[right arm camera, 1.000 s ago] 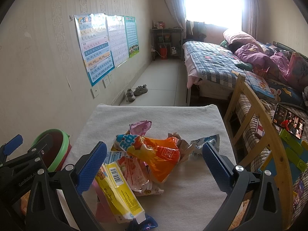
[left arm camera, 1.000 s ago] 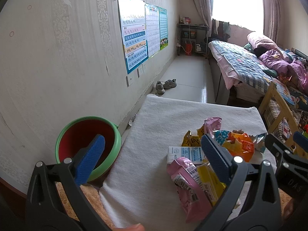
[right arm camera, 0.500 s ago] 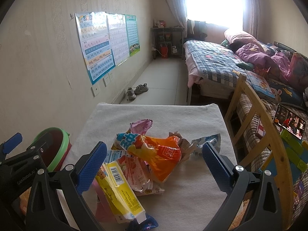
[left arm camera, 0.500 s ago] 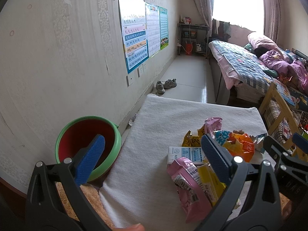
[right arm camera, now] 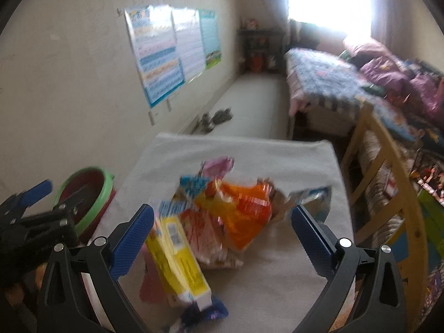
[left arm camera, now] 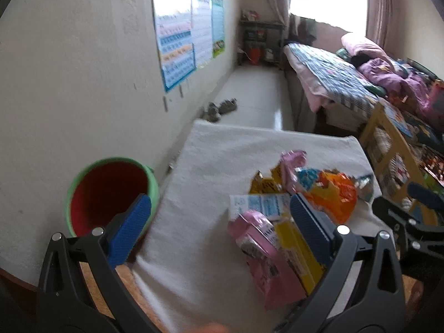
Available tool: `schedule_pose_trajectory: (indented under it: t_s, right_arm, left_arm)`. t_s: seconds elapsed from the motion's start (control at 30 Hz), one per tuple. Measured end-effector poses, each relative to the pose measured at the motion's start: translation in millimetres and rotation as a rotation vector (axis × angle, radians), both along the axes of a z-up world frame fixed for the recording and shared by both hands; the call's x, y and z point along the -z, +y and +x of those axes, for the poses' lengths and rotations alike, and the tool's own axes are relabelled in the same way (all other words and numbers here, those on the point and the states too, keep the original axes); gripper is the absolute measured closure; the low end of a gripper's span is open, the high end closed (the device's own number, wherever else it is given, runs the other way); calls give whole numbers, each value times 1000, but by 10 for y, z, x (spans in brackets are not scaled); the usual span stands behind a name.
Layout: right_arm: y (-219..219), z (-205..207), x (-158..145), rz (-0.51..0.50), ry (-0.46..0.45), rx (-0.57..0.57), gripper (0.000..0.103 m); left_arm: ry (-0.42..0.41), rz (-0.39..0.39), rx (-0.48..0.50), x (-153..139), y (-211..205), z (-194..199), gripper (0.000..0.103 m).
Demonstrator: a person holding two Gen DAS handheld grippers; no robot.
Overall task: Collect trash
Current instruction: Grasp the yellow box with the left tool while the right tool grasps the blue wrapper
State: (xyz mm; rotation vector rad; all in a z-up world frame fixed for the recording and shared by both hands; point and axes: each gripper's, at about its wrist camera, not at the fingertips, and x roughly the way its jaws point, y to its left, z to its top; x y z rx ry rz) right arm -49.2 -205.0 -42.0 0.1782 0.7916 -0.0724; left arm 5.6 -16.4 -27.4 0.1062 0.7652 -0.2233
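White towelling covers the table (left arm camera: 222, 161), which stands in a bedroom with wall charts (left arm camera: 177, 52) at ten o'clock and a quilted bed (left arm camera: 333, 80) at two o'clock under a bright window. Snack wrappers lie heaped on the cloth toward its four o'clock side: an orange bag (right arm camera: 238, 208) on top in the middle, a yellow packet (right arm camera: 177, 255) slanting toward the near edge, a pink wrapper (left arm camera: 263, 252) beside it, and a pale blue-and-white packet (left arm camera: 258, 202) behind. Both views are blurred, so smaller scraps in the pile cannot be named with confidence. A green-rimmed red bin (left arm camera: 108, 194) sits off the table's edge at nine o'clock, against the wall. The left gripper (left arm camera: 219, 224) hangs above the near cloth, jaws spread wide, gripping nothing; its right pad overlaps the wrappers in view. The right gripper (right arm camera: 222, 238) is likewise gaping and empty, framing the heap between its blue fingers (right arm camera: 133, 238).
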Motion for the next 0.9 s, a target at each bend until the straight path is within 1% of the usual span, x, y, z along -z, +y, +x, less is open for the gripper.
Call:
schedule_pose_trajectory:
  t_s: [0.03,0.07,0.17,0.2,0.3,0.37,0.4,0.43,0.47,0.5,0.53,0.6,0.63,0.67,0.73,0.8,0.83,0.9]
  right_arm:
    - [-25,-26,52,1,17,2,7]
    - [-72,-60,128,0,42,14,7]
    - [-214,-130,283,27,93,60,7]
    - [-252,-142,309,36,100,72,7]
    - [-336,-163,304,36,104,100,7]
    - [-364,-173,298,34,98,110,7]
    - [-375,-169,308,38,100,113,7]
    - [-383,-153,319,46,107,116,7]
    - [-400,-144,347,64,116,120,8]
    - [-406,-134,359,72,119,122,8]
    - [-420,-139,369,76,118,121,10]
    - [-414,-149,365,74,113,116,12]
    - [-409,-151,361,70,109,113,13]
    - [-407,-151,357,73,103,108,14]
    - [-404,-138,356,84,106,101,16]
    - [-388,-138,360,91,107,89,18]
    - [-378,-136,357,92,106,84,18]
    - [-347,-133,351,94,104,73,19]
  left_arm:
    - [33,-27,29,54,-13,10,5]
    - [84,-69,77,131,-49,24,5]
    - [202,-128,142,341,-171,41,5]
    - [266,-147,168,468,-259,43,5]
    - [341,-126,189,675,-407,28,5]
    - [350,-117,188,756,-447,28,6]
    - [359,-126,191,793,-470,43,7]
    - [364,-136,198,804,-476,65,15]
    - [370,-150,210,783,-478,73,28]
    - [378,-168,236,778,-503,77,35]
    - [381,-181,250,772,-501,81,46]
    - [370,-197,267,733,-514,59,50]
    - [362,-207,277,706,-511,48,64]
    - [357,-242,297,662,-490,43,86]
    - [348,-260,293,583,-434,51,86]
    - [327,-269,288,507,-351,69,90]
    - [320,-274,277,481,-294,82,94]
    - [319,-297,252,452,-170,128,94]
